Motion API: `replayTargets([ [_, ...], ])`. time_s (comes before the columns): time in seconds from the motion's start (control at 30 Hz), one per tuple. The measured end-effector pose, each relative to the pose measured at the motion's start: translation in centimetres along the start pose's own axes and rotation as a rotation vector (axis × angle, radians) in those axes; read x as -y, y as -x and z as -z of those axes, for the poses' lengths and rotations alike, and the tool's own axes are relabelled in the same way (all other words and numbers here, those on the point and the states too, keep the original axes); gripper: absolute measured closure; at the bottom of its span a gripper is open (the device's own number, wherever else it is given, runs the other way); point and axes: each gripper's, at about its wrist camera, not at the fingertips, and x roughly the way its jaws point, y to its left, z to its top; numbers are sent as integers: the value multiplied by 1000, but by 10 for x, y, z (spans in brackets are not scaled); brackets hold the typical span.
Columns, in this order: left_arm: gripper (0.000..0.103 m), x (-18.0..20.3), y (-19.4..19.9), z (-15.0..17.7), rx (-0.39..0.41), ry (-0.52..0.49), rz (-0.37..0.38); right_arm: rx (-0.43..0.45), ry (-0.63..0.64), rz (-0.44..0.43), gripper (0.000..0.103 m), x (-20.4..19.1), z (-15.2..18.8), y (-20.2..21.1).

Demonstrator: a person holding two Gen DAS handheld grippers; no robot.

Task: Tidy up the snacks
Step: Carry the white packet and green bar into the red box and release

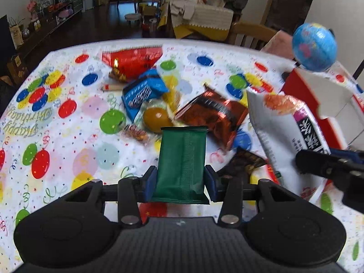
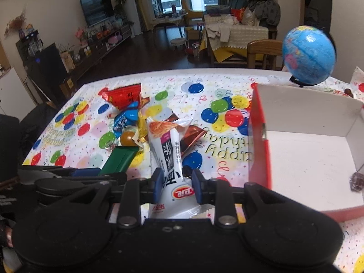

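Note:
My left gripper (image 1: 181,182) is shut on a dark green snack packet (image 1: 182,159), held above the tablecloth; the same green packet (image 2: 122,159) shows at the left of the right wrist view. My right gripper (image 2: 178,183) is shut on a white snack bag (image 2: 169,150) with black lettering, lifted off the table; this white bag (image 1: 284,132) hangs at the right of the left wrist view. A red box with a white inside (image 2: 302,141) stands open to the right, with one small dark wrapped sweet (image 2: 357,180) in it. Several snacks lie in a pile (image 1: 147,95) mid-table.
The pile holds a red bag (image 1: 134,61), a blue packet (image 1: 141,93), a copper-red packet (image 1: 213,116) and a round amber sweet (image 1: 157,119). A blue globe (image 2: 308,55) stands behind the box. A wooden chair (image 2: 264,52) sits at the far table edge.

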Motion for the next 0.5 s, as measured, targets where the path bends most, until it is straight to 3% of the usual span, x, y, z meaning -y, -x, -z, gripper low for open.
replayTargets([
  [0.5,59,63,59,-26,121,-105,78,106,-77,82,77,35,-3,70],
])
